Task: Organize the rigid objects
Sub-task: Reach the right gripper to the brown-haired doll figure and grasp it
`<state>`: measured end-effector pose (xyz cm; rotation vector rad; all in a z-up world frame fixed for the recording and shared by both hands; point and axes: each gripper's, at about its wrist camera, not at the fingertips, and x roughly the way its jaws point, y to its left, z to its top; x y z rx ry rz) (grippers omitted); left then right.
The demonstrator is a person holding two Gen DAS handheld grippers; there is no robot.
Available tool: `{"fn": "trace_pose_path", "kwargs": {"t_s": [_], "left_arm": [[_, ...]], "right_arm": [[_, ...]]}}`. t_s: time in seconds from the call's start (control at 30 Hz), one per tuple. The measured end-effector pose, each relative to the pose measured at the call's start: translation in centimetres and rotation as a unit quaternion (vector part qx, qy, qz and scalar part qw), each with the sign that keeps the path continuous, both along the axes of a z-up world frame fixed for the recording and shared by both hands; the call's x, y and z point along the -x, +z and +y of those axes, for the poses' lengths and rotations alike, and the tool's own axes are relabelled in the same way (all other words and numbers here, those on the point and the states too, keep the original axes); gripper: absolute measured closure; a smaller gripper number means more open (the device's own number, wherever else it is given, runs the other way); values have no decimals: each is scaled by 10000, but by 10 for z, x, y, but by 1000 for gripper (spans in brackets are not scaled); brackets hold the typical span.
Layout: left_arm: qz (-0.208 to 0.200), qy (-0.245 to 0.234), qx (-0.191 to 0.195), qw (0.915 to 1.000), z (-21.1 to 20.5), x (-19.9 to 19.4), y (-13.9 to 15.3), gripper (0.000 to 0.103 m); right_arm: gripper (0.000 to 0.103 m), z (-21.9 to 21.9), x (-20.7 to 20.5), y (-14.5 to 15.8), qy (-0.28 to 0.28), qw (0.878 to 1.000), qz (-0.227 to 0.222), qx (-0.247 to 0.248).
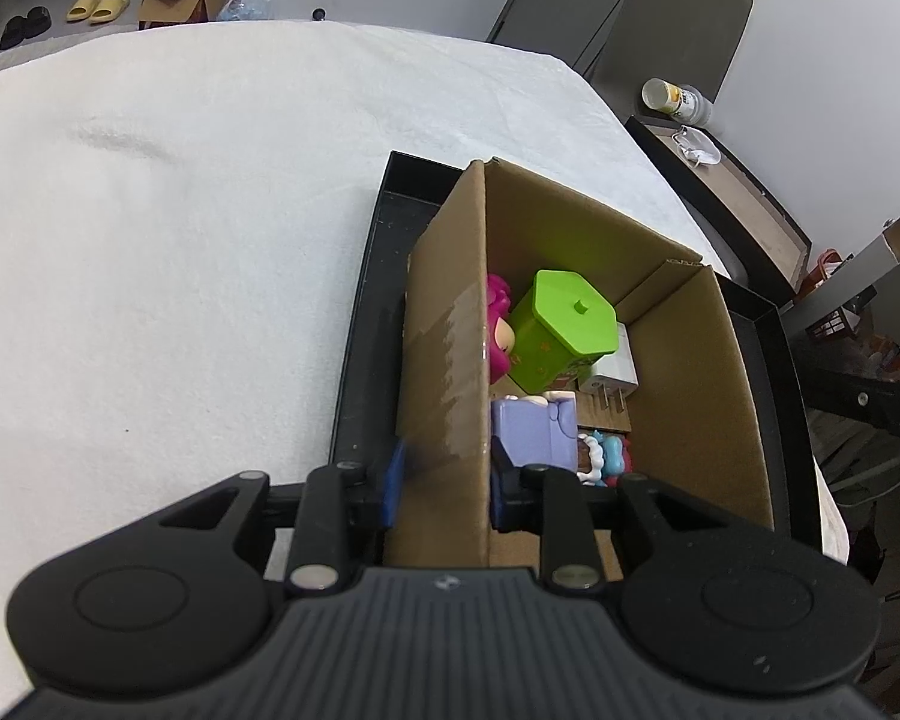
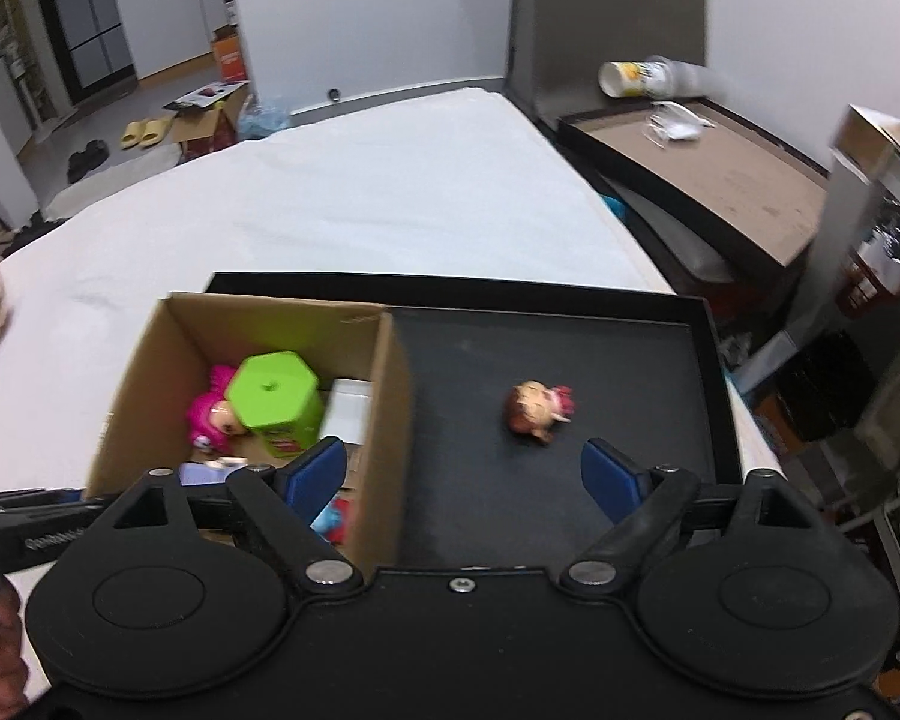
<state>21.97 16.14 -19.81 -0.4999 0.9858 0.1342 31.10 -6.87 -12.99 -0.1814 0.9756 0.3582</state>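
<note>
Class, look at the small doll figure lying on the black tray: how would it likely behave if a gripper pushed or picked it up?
The doll figure looks like hard moulded plastic, so probably stiff and light. Its rounded head suggests it may roll or pivot when nudged on the smooth black tray. Its glossy, uneven shape could slip between flat pads.

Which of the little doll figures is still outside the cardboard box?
The brown-haired doll, lying alone on the black tray ahead of the open right gripper. The pink-haired doll is already inside the cardboard box, beside the green hexagonal container.

White cloth-covered table (image 2: 360, 192); white walls (image 2: 378, 6); grey floor with yellow slippers (image 1: 97, 6), black slippers (image 1: 25, 26), open cardboard box (image 1: 180, 0); grey chair back (image 2: 606, 18).
</note>
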Motion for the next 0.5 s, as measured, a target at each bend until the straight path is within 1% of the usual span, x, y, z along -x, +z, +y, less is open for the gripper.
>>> {"fn": "trace_pose_path", "kwargs": {"t_s": [0.3,0.43,0.5], "left_arm": [[8,10,-37,10000,-1,-1,1,78],[9,2,-59,10000,-1,-1,1,78],[8,4,-55,10000,-1,-2,1,78]], "right_arm": [[16,-33,-10,-17,-312,9995,38,81],[16,-42,-18,-30,-442,9989,167,37],[16,-45,-22,-36,-459,9986,229,-84]]}}
